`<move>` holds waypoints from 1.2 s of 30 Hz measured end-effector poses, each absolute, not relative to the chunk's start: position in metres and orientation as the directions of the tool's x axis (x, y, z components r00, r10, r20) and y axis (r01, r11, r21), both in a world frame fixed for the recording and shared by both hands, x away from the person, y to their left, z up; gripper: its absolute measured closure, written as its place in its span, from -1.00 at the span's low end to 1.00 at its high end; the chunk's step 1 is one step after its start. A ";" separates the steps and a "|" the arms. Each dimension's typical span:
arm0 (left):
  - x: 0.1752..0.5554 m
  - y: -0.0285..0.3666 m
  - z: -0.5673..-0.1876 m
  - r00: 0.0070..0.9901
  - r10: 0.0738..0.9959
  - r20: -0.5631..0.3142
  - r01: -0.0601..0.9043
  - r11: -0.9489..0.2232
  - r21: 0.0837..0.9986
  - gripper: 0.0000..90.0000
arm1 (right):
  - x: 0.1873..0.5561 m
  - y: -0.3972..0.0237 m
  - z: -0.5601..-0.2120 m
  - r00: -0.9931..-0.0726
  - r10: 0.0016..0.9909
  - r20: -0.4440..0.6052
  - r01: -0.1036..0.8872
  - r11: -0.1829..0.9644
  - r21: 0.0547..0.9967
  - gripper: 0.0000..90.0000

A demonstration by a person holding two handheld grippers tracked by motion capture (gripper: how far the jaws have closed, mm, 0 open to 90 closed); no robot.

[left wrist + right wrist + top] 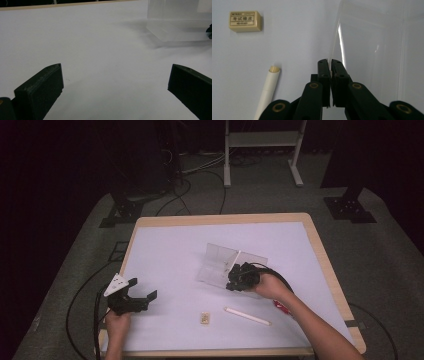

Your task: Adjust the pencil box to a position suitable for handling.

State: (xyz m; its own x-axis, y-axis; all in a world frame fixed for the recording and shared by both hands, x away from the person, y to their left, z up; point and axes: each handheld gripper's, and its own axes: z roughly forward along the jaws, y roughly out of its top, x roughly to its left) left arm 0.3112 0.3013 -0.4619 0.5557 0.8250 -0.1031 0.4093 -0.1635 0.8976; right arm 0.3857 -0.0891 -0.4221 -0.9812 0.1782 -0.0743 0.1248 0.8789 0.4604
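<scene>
A clear plastic box (220, 262) lies open in the middle of the white table mat, one thin transparent flap standing up. My right gripper (239, 276) is at its right edge. In the right gripper view the black jaws (329, 64) are pressed together on the thin edge of a clear panel of the box (382, 50). My left gripper (143, 288) rests at the front left of the mat, jaws wide apart with nothing between them (116, 75). From there the clear box (177, 27) is seen well ahead and to the right.
A small cream eraser (205, 318) (244, 21) and a white stick-like pen (247, 316) (268, 90) lie near the front edge. A red item (281, 307) shows beside the right forearm. Cables trail off the table's left side. A metal stand (262, 150) is behind the table.
</scene>
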 end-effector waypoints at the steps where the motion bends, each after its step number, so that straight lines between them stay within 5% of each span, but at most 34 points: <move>1: 0.311 0.301 -0.462 0.556 0.825 -0.103 0.409 -0.163 0.898 -1.00 | 0.386 -0.090 -0.424 -0.980 0.186 -0.071 0.133 0.879 0.458 0.92; 15: 0.311 0.300 -0.462 0.555 0.826 -0.096 0.411 -0.172 0.895 -1.00 | 0.388 -0.100 -0.442 -0.977 0.213 -0.028 0.178 0.873 0.454 0.88; 23: 0.311 0.300 -0.462 0.554 0.827 -0.096 0.413 -0.172 0.894 -1.00 | 0.388 -0.110 -0.429 -0.967 0.256 -0.010 0.213 0.826 0.521 0.36; 36: 0.311 0.299 -0.462 0.551 0.830 -0.089 0.412 -0.178 0.893 -1.00 | 0.378 -0.147 -0.410 -0.941 0.339 0.011 0.274 0.739 0.615 0.01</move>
